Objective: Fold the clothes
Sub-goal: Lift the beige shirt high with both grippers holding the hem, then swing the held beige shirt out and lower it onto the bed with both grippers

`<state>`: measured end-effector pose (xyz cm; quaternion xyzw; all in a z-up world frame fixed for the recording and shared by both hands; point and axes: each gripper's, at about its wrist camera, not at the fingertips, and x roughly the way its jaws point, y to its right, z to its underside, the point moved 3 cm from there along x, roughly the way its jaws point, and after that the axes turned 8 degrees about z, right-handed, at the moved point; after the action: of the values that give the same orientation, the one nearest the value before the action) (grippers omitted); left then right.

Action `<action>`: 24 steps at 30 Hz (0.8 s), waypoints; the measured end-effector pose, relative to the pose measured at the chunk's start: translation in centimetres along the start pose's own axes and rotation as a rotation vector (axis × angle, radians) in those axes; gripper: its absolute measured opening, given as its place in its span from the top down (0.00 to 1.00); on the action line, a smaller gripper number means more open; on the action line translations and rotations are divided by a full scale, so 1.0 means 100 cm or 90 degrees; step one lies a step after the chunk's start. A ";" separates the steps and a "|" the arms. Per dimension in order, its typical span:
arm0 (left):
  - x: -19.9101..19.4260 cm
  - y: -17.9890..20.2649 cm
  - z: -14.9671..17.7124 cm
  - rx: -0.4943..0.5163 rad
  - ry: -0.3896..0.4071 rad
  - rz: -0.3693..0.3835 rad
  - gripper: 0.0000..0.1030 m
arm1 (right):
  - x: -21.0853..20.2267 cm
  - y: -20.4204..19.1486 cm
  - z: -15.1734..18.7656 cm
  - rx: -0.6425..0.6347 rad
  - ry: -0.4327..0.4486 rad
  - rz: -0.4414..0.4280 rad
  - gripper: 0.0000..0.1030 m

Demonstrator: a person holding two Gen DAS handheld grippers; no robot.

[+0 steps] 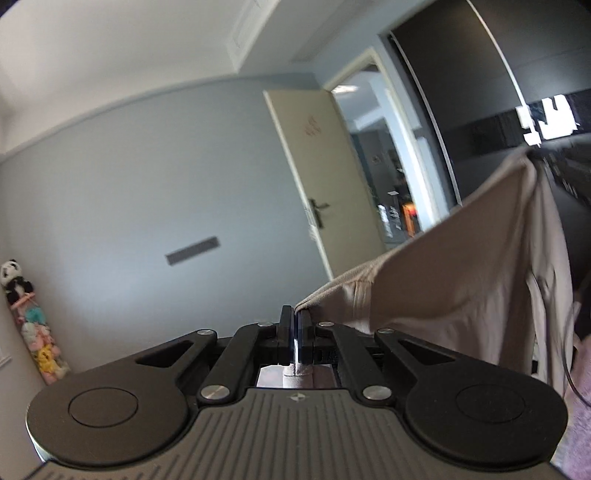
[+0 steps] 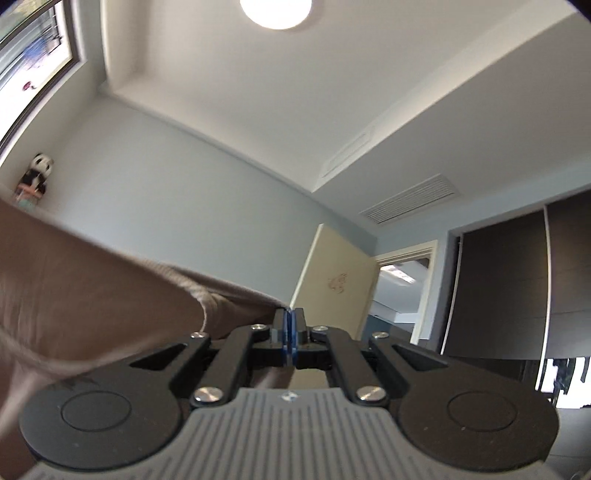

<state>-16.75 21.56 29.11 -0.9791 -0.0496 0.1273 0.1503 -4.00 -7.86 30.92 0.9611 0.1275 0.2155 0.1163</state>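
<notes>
Now both the left gripper (image 1: pixel 294 314) and right gripper (image 2: pixel 290 315) pinch the beige garment (image 1: pixel 461 266), held aloft, spread; next, I judge, lower it flat.

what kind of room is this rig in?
Most likely a home bedroom: a stack of plush toys topped by a panda against the pale blue wall, dark sliding wardrobe doors, an open cream door, and a round ceiling light.

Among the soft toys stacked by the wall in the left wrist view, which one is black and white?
The panda at the very top of the stack. It alone is black and white; the soft toys below it are pastel: pink, turquoise and yellow.
</notes>
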 end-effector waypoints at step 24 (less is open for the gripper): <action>-0.053 -0.013 -0.005 -0.079 0.128 -0.004 1.00 | -0.070 0.010 -0.006 0.011 0.064 0.027 0.98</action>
<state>-21.82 21.97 31.26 -0.9942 -0.0450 0.0248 0.0944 -10.21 -10.76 29.03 0.9525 0.1149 0.2650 0.0968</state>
